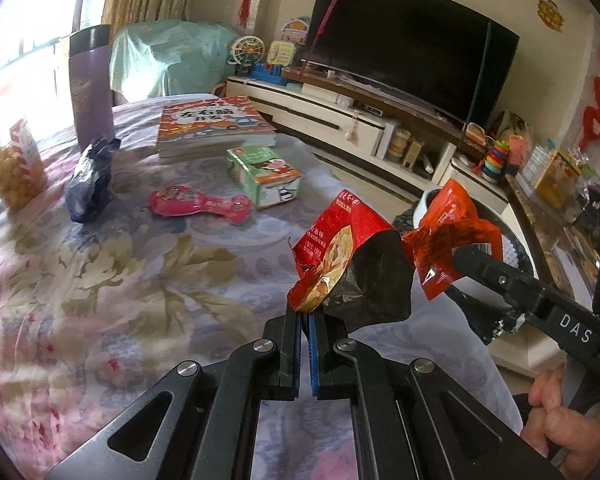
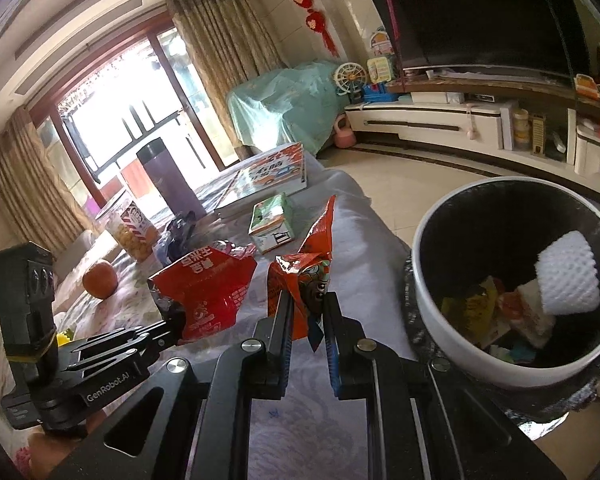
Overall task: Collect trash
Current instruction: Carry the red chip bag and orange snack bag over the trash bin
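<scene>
**Two grippers, two wrappers, one bin**

Left gripper [image 1: 305, 314] has its two fingers pressed together on the crumpled bottom edge of one red chip bag [image 1: 340, 256], which stands up above the fingertips with its dark foil inside facing the camera. Right gripper [image 2: 306, 300] is clamped on one orange snack wrapper [image 2: 314, 264]; its two fingers sit a little apart with the wrapper pinched between them, a long twisted tail pointing upward. In the left wrist view this second gripper reaches in from the right, its wrapper just beside the chip bag.

One white-rimmed trash bin [image 2: 432, 320] with a black liner stands to the right of the right gripper, beyond the edge of the cloth-covered table [image 1: 100, 280]. Inside it lie one white foam net sleeve [image 2: 568, 280] and several flat wrappers, too jumbled to count.

Ahead and to the left of the left gripper, on the floral cloth: one crumpled dark blue wrapper [image 1: 90, 184], one pink flat packet [image 1: 198, 202], one green carton [image 1: 264, 174], one stack of picture books [image 1: 216, 124], one purple flask [image 1: 91, 84] standing upright, and one snack box [image 1: 14, 164] with yellow puffs. The right wrist view adds one orange fruit [image 2: 99, 274] far to that gripper's left. One dark television [image 1: 412, 44] hangs behind, above a white cabinet.
</scene>
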`<state>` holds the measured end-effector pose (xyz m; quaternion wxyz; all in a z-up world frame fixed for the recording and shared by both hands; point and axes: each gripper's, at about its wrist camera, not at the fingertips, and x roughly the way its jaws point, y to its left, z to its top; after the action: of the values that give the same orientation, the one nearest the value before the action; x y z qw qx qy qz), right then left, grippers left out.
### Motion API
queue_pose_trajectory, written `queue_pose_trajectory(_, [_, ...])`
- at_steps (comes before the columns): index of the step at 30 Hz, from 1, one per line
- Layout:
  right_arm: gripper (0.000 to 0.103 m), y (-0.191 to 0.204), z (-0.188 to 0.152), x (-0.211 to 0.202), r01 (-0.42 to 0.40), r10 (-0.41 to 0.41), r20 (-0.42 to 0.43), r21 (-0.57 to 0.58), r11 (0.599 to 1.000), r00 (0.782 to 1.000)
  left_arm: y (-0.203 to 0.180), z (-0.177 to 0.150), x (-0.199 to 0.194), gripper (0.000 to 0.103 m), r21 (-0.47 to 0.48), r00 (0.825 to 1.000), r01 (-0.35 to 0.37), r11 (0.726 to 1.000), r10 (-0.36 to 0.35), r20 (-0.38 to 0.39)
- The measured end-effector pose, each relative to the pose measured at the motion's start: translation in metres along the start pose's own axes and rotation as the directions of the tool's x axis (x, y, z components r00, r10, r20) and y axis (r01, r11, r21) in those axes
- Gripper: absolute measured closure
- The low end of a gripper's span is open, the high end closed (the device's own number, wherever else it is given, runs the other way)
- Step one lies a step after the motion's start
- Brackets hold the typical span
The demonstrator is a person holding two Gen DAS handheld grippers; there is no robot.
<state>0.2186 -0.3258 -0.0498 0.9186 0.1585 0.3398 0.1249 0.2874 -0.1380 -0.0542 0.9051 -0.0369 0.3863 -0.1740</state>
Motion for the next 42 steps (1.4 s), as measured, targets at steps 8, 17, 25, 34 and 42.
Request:
queue_pose_trajectory(8, [0.089, -0.017, 0.001, -0.015, 0.017, -0.018, 0.024, 0.028, 0.999, 1.0, -0.02, 0.002, 0.004, 0.102, 0.033, 1.0, 0.01, 0.999, -0.01, -0.01])
queue_pose_trajectory(17, [0.089, -0.037, 0.004, -0.032, 0.031, -0.034, 0.051, 0.062, 0.998, 0.998, -0.039, 0.006, 0.008, 0.102, 0.063, 1.0, 0.024, 0.998, -0.023, -0.015])
queue_pose_trajectory(25, [0.089, -0.054, 0.004, -0.044, 0.051, -0.056, 0.069, 0.083, 0.995, 0.996, -0.053, 0.009, 0.009, 0.102, 0.089, 0.999, 0.035, 0.995, -0.034, -0.016])
queue_pose_trajectory(34, [0.089, -0.063, 0.001, -0.054, 0.059, -0.066, 0.076, 0.097, 0.994, 0.995, -0.065, 0.008, 0.009, 0.102, 0.113, 0.999, 0.046, 0.992, -0.043, -0.021])
queue_pose_trajectory(42, [0.089, -0.068, 0.0, -0.058, 0.068, -0.078, 0.086, 0.111, 0.992, 0.993, -0.072, 0.01, 0.011, 0.102, 0.128, 0.999, 0.051, 0.991, -0.049, -0.022])
